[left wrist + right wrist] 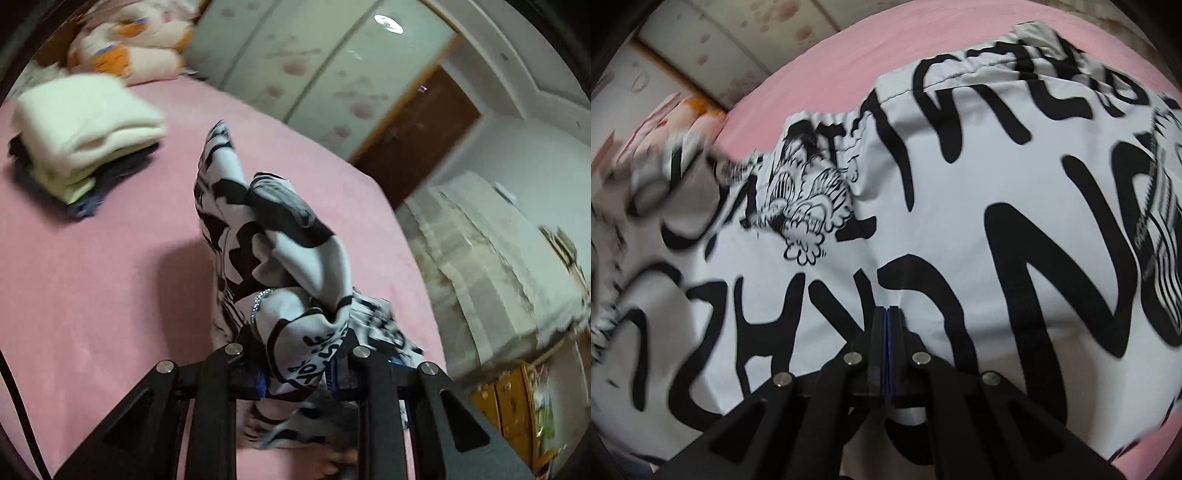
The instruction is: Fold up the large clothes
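Observation:
A large white garment with bold black lettering (960, 166) lies spread over the pink bed (849, 66). My right gripper (888, 314) is shut, its tips together and low over the middle of the print. In the left wrist view a bunched part of the same garment (266, 236) hangs lifted above the bed (92, 277). My left gripper (301, 358) is shut on that bunch, with cloth filling the gap between its fingers and spilling out on both sides. The garment's left end in the right wrist view is blurred and raised.
A stack of folded clothes (85, 122), cream on top and dark below, sits at the bed's far left. A peach and orange plush (133, 40) lies behind it. A wardrobe (314, 74), a brown door (417, 140) and cloth-covered furniture (491, 251) stand beyond the bed's edge.

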Available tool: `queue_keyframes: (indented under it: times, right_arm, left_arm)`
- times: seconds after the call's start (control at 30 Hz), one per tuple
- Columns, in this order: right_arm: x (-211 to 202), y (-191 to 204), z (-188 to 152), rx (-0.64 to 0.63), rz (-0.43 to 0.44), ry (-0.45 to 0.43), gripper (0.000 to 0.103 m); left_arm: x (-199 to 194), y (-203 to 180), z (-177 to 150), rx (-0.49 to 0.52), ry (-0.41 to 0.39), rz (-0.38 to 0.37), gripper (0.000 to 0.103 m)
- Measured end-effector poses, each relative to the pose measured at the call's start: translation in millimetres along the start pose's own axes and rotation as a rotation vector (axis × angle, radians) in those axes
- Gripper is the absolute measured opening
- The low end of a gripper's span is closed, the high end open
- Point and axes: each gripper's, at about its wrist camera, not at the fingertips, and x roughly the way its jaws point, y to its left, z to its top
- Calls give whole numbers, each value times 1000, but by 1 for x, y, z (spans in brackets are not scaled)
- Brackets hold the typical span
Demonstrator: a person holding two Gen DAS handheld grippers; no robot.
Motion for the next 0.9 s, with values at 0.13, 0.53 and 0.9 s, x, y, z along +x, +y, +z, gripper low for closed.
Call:
queue_keyframes:
  times: [0.13,0.53,0.9]
  right_arm:
    - [0,-21,11,-9,97,70,0]
    - [-16,-109,43,-31,410,244,0]
    - [-36,-229,75,268,640,427,0]
  left_arm:
    - [10,-63,-15,57,2,-29,20]
    - [62,-211,-89,223,116,-141,20]
    - [103,-259,-118,331,195,-58,21]
